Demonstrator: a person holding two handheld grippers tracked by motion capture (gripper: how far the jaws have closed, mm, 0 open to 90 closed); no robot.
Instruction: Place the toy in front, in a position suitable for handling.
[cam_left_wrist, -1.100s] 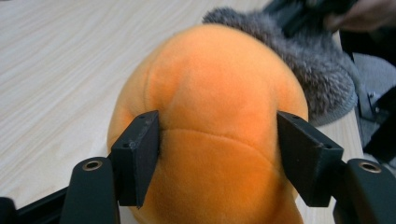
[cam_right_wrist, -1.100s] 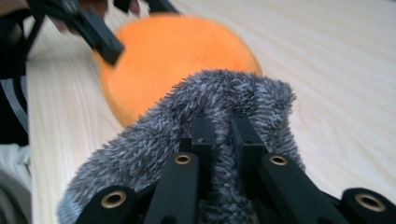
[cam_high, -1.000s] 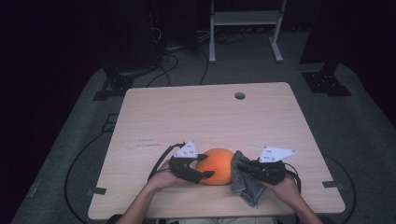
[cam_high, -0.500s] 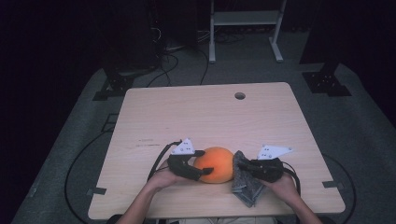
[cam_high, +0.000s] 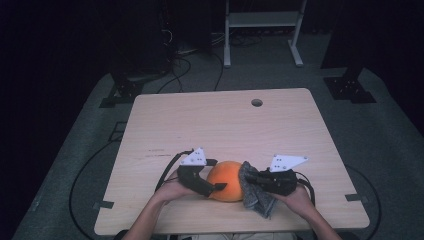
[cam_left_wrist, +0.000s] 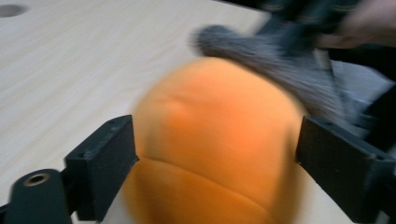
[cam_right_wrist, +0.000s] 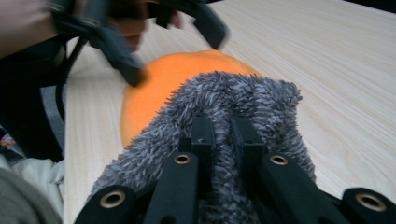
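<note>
An orange ball (cam_high: 227, 180) rests on the wooden table (cam_high: 225, 125) near its front edge. My left gripper (cam_high: 216, 175) is shut on it, one jaw on each side; in the left gripper view the ball (cam_left_wrist: 215, 140) sits between the black pads (cam_left_wrist: 107, 158). My right gripper (cam_high: 250, 178) is shut on a grey fuzzy cloth (cam_high: 255, 195) and holds it against the ball's right side. In the right gripper view the cloth (cam_right_wrist: 224, 98) wraps over the jaws of my right gripper (cam_right_wrist: 222, 135). The ball (cam_right_wrist: 154, 84) and the left gripper (cam_right_wrist: 177, 56) lie just beyond it.
A round cable hole (cam_high: 257, 102) sits near the table's far edge. Beyond the table, a white metal stand (cam_high: 260, 30) and cables (cam_high: 185, 65) lie on the dark floor. Each gripper trails a black cable (cam_high: 167, 172) across the table.
Both grippers, the ball and the cloth have shifted slightly to the left. The holds on the ball and the cloth are unchanged.
</note>
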